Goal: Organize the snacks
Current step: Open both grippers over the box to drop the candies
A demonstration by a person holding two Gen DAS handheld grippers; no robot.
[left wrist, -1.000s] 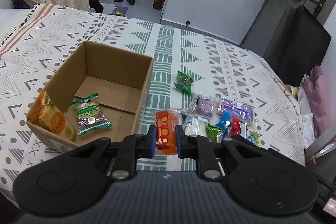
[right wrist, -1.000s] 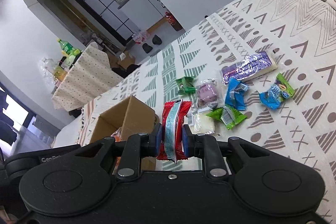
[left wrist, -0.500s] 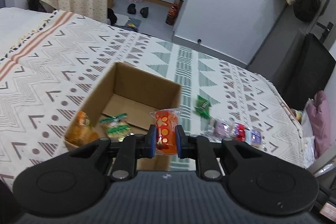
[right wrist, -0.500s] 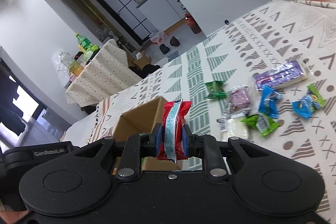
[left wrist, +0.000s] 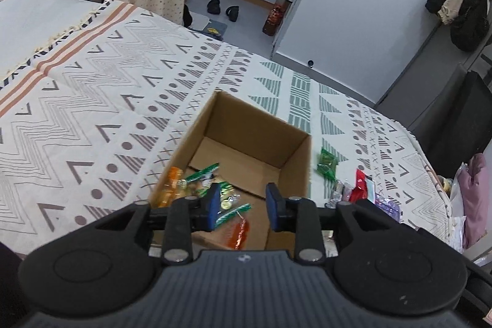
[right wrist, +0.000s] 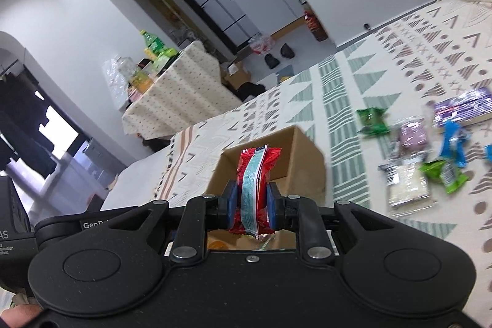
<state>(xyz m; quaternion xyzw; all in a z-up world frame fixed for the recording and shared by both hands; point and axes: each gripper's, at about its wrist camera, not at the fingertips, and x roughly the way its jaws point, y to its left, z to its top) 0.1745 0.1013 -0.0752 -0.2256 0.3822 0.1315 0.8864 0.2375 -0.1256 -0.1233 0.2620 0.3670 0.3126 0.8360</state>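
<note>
Two grippers are hovering over the cardboard box (left wrist: pixel 295 140): the left gripper (left wrist: pixel 243 209) is gaping empty above several boxed snacks, the right gripper (right wrist: pixel 249 203) is pinching a red packet (right wrist: pixel 255 183), and loose snacks (right wrist: pixel 412 168) are waiting nearby on the blanket (left wrist: pixel 92 88).

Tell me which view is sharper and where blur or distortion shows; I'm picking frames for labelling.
Left wrist view: mostly sharp, the cardboard box crisp, though fisheye bends the room's walls. Right wrist view: motion blur smears the loose snacks on the patterned cloth, while the red packet in the right tongs stays sharp; a ceiling light glares top left.
</note>
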